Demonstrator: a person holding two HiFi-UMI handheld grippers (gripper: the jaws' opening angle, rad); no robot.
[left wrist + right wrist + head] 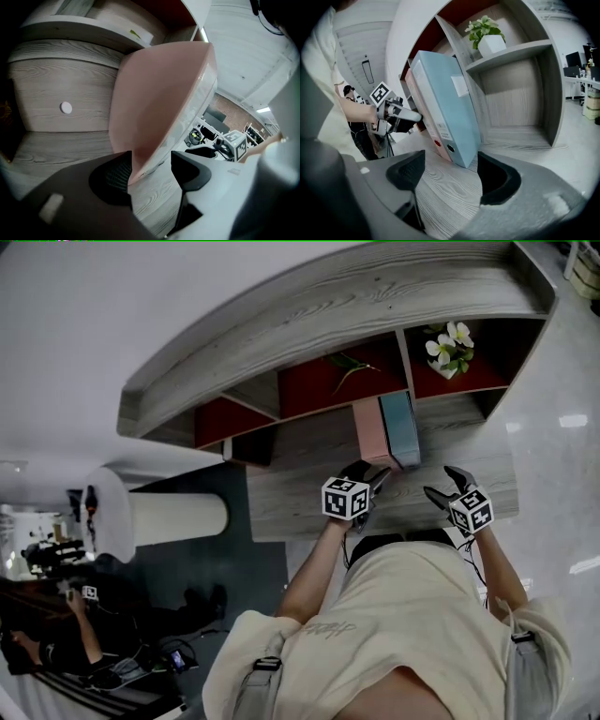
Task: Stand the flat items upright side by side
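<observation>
A: Where's everything rn?
B: Big wooden shelf unit [309,324], cubbies up top, wood surface [300,498] in front. The blue binder [445,93] and pink binder [159,93] stand upright on it, side by side and touching, spines toward the person.

A: Grippers?
B: Left gripper [150,164]: jaws spread, with the pink binder's lower corner between them. It's right against one pad, and the other pad is clear of it, so no pinch imo. Right gripper [450,168]: jaws spread, nothing between them but bare surface. The blue binder is just ahead, not touched.

A: What could go wrong?
B: The pink one has no support on its outer side. A nudge or twist from the left jaws at that corner could tip it flat, or skid its base out. The blue one prob follows, bc nothing braces it and the right gripper isn't holding it. The potted plant [487,35] in the cubby sits well apart, low risk.
</observation>
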